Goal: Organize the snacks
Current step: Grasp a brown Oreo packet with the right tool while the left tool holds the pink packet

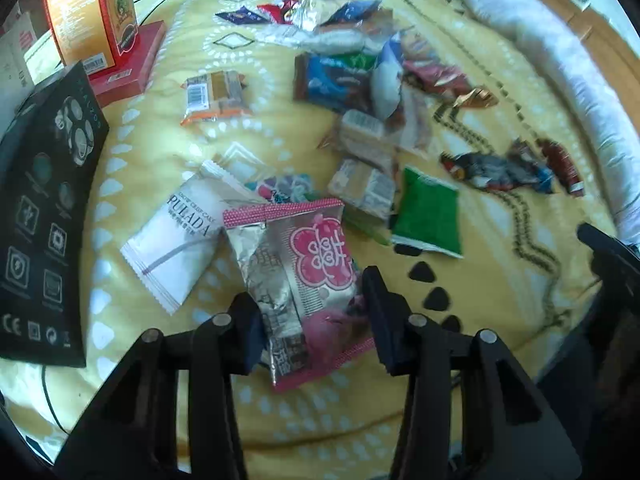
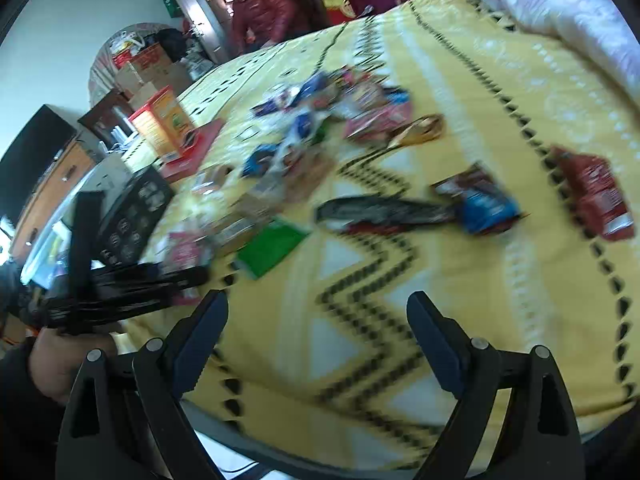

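Note:
Many snack packets lie scattered over a yellow patterned bedspread (image 1: 500, 280). My left gripper (image 1: 308, 288) is shut on a pink-and-silver snack packet (image 1: 316, 256), its fingers pressing both long sides just above the bedspread. A white packet (image 1: 176, 236) lies to its left and a green packet (image 1: 430, 216) to its right. The main pile of snacks (image 1: 352, 76) sits farther back. My right gripper (image 2: 318, 300) hangs open over bare bedspread with nothing between its fingers. Ahead of it lie the green packet (image 2: 272, 248), a blue packet (image 2: 484, 204) and a red packet (image 2: 596, 196).
A black box (image 1: 44, 216) lies at the left edge of the bed. Behind it an orange carton (image 1: 92, 12) stands on a flat red box (image 1: 132, 60). A white duvet (image 1: 560, 52) runs along the right side. A person in a red jacket (image 2: 260, 8) sits beyond the bed.

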Demonstrator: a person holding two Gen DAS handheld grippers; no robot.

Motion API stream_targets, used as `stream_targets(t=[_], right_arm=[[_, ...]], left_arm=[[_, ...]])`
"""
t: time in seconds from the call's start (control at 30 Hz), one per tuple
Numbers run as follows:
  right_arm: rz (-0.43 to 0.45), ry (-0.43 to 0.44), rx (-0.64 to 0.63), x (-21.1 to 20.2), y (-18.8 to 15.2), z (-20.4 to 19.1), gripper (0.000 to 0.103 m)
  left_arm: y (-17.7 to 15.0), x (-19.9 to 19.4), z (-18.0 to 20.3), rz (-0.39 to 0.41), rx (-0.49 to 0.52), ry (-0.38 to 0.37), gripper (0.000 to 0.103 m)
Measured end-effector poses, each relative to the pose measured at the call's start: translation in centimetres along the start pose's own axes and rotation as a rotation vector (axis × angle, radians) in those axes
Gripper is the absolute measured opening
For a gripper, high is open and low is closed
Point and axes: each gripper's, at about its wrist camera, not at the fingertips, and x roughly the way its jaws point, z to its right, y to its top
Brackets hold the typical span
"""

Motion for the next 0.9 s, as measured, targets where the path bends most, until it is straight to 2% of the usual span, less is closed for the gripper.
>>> stream_targets(t=[0.1,0.2,0.23,0.27,0.37,0.5,0.57,0.63,0.77,0.9], right_arm=[[0.003,-0.085,-0.003,0.0,1.9,3.3,0.092],[-0.059,-0.170,-0.042,1.5,4.6,6.7,0.092],[-0.075,-0.186,-0.062,2.1,5.4,7.4,0.091],[-0.101,-0.201,-0.083,3.0,6.4,8.4,0.085],[-0.155,-0.182,-0.097,5.2,7.8,9.8,0.073],[-0.225,-0.181,-0.098,8.3,8.0,10.7,0.068],[-0.215,-0.174,-0.072,8.3,7.9,10.8,0.058],[-0.183,-0.168,-0.046,7.3,7.8,10.8,0.055],[-0.089,-0.141,-0.008,4.1,7.9,10.1,0.054],[-0.012,-0.067,0.093,1.7,8.3,10.5,0.054]], left_arm=[[0.0,-1.9,0.1,0.025,0.023,-0.034,0.042],[0.3,-3.9,0.3,0.060,0.031,-0.068,0.042],[0.5,-4.4,0.4,0.070,0.032,-0.078,0.042],[0.7,-4.7,0.5,0.078,0.032,-0.095,0.042],[1.3,-4.9,1.0,0.089,0.036,-0.117,0.043],[1.6,-4.4,1.2,0.074,0.024,-0.153,0.043],[1.7,-4.4,1.3,0.072,0.023,-0.173,0.043],[1.6,-4.7,1.3,0.077,0.027,-0.179,0.043],[1.6,-5.3,1.0,0.091,0.017,-0.193,0.043],[1.6,-6.3,0.4,0.119,0.012,-0.193,0.043]])
